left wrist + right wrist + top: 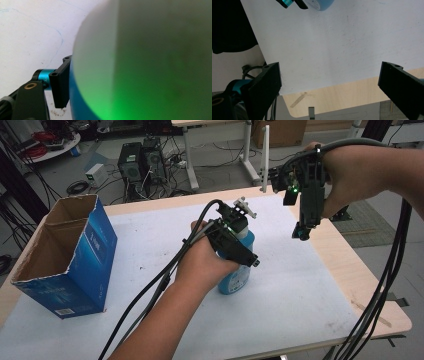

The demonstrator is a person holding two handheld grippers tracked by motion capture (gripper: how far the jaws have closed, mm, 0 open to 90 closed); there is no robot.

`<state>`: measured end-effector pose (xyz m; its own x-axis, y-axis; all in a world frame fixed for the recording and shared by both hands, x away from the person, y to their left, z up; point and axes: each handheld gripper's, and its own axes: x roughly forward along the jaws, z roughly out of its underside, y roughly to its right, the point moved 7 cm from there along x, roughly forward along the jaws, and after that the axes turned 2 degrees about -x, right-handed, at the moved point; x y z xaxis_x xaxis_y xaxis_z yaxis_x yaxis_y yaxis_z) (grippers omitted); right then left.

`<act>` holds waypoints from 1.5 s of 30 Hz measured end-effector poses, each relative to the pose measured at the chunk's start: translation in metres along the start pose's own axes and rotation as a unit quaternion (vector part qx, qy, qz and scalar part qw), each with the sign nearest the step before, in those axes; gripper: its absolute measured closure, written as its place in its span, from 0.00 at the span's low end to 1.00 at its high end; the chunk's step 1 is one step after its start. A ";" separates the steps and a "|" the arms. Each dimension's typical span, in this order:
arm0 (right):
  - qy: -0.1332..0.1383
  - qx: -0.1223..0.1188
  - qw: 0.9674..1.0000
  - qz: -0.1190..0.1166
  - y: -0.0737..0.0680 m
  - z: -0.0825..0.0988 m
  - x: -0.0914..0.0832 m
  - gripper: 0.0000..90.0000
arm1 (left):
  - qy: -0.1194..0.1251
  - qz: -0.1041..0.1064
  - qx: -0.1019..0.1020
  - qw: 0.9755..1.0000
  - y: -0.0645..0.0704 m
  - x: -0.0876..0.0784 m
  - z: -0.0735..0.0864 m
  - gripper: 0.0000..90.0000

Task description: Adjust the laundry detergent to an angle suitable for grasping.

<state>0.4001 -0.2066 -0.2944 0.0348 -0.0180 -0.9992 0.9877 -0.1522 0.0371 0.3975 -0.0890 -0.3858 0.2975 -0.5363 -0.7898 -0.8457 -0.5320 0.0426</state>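
Bottle (235, 279), blue, stands upright mid-table on the white mat (300, 290), gripped around its body by the left gripper (239, 247). Right gripper (302, 232) hangs above the mat's far right edge, jaws spread wide and empty. Cardboard box (65, 255) stands well apart at left.

A light wooden table (345, 270) is carrying the scene, and a white sheet (280, 300) is covering most of its top, leaving bare wood showing along the far edge and the right side. A blue spray bottle (236, 279) is standing upright on the sheet near the middle. An open blue cardboard box (75, 265) (its top flaps torn away) is sitting on the sheet at the left, well apart from the bottle.
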 end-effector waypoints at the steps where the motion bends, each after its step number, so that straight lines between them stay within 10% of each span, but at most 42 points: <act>1: 0.000 0.000 1.000 0.000 0.000 0.000 0.000 0.04 | 0.001 0.000 -0.001 1.000 0.000 0.000 0.000 0.25; 31: -0.001 -0.002 1.000 -0.003 0.000 -0.001 0.002 0.04 | -0.003 0.003 -0.005 1.000 0.000 -0.002 0.000 0.48; 45: 0.000 -0.004 1.000 -0.003 -0.001 -0.002 0.002 0.04 | -0.022 0.006 0.029 0.999 0.004 -0.017 0.005 0.49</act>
<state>0.3993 -0.2042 -0.2963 0.0288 -0.0175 -0.9994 0.9891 -0.1438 0.0310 0.3868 -0.0788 -0.3752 0.2684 -0.5130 -0.8154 -0.8736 -0.4864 0.0185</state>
